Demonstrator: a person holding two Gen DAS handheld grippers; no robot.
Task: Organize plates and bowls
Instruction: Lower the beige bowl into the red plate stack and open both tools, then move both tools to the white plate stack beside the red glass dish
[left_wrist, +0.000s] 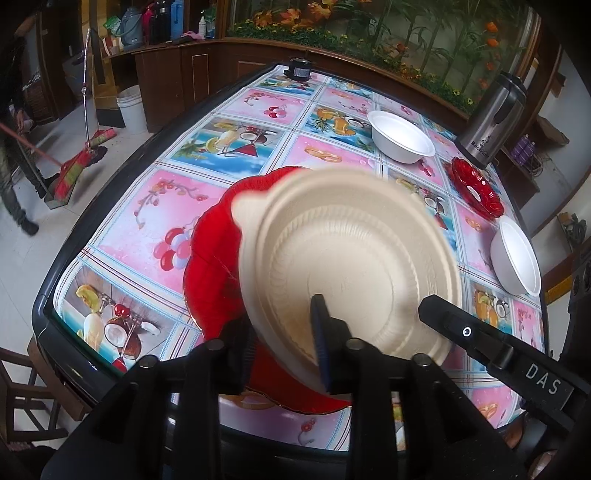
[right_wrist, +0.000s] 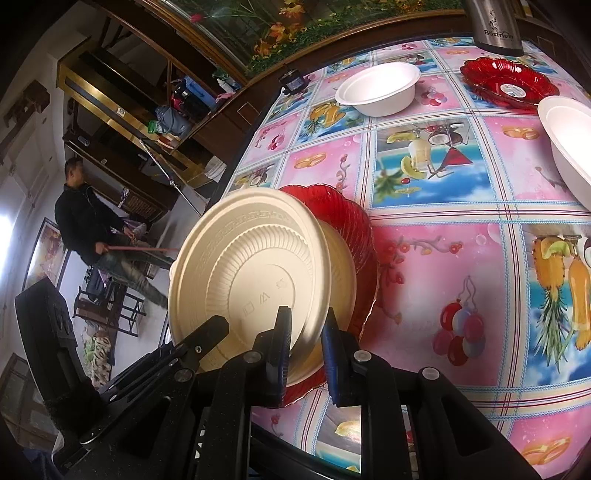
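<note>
Beige plate (left_wrist: 347, 258) (right_wrist: 251, 273) at near edge of table (left_wrist: 147, 221), tipped up on its rim over red plate (left_wrist: 210, 266) (right_wrist: 332, 206). Ribbed face turned toward the near side; low rim nearest, high rim leaning to the far side. Round, so no true long axis; small tab on the rim points far left in left wrist view. Second beige edge visible just behind it in right wrist view; cannot tell whether a separate piece.

Red plate flat on flowered tablecloth, scalloped edge showing to left of and behind the beige one.

Left gripper (left_wrist: 280, 321) at the low rim: one blue pad laid on the beige face, other finger hidden behind the plate, so cannot tell whether pressing or slack.

Right gripper (right_wrist: 307, 314) clamped on beige plate at the same low rim, just right of the left one: one finger in front of the face, one behind, beige filling the gap.

Far right on table: white bowl (left_wrist: 402, 136), second white bowl (left_wrist: 517, 254) nearer, small red dish (left_wrist: 476, 186) between them, steel flask (left_wrist: 491, 122) beyond. All well apart from the held plate.

Person (right_wrist: 88, 225) with broom (left_wrist: 79, 166) on floor, far left.
</note>
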